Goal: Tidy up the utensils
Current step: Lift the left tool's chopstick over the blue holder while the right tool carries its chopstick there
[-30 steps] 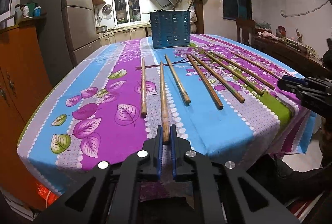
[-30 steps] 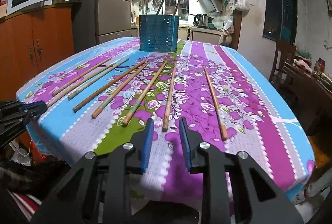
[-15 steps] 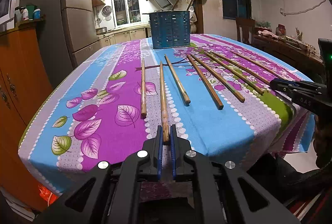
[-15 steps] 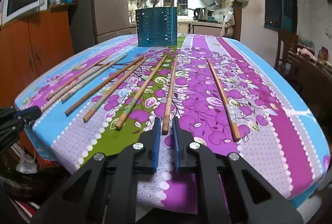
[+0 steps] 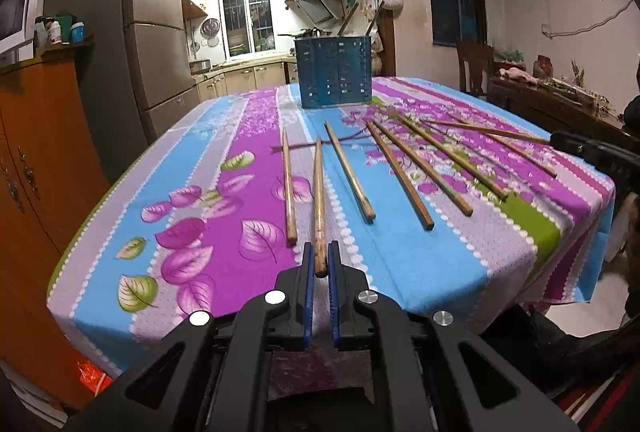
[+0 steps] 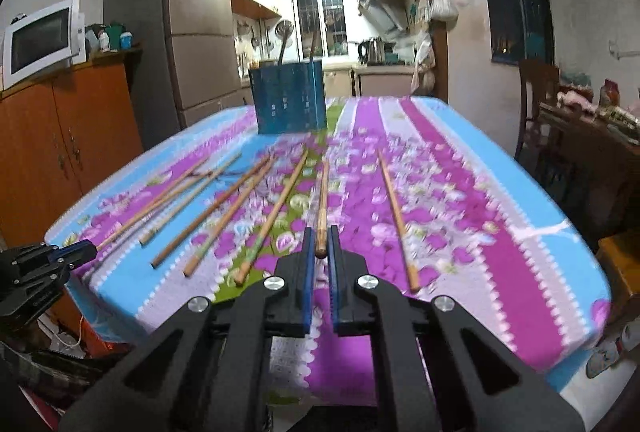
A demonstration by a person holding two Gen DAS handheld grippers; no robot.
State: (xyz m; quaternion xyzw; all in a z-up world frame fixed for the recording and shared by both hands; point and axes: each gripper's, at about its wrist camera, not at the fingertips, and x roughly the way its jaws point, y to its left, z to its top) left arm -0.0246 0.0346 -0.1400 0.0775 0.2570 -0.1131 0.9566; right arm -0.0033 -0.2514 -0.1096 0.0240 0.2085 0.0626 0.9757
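While each hand pinches 1 chopstick by its near end, the left gripper (image 5: 319, 264) clamps its stick (image 5: 319, 192) low on the tablecloth (image 5: 400, 264); the right gripper (image 6: 320, 244) holds its stick (image 6: 322, 200), likely bound for the blue holder (image 6: 288, 100) at the far end; 7 others lie fanned between.

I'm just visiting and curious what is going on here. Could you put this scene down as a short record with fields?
Place: table with a flowered cloth, kitchen behind
Left gripper: shut on the near end of one chopstick
Right gripper: just closed on another chopstick
Loose chopsticks: several lie fanned out on the cloth
Holder: blue utensil basket at the far end, two handles sticking out
Likely next: both chopsticks go to the basket
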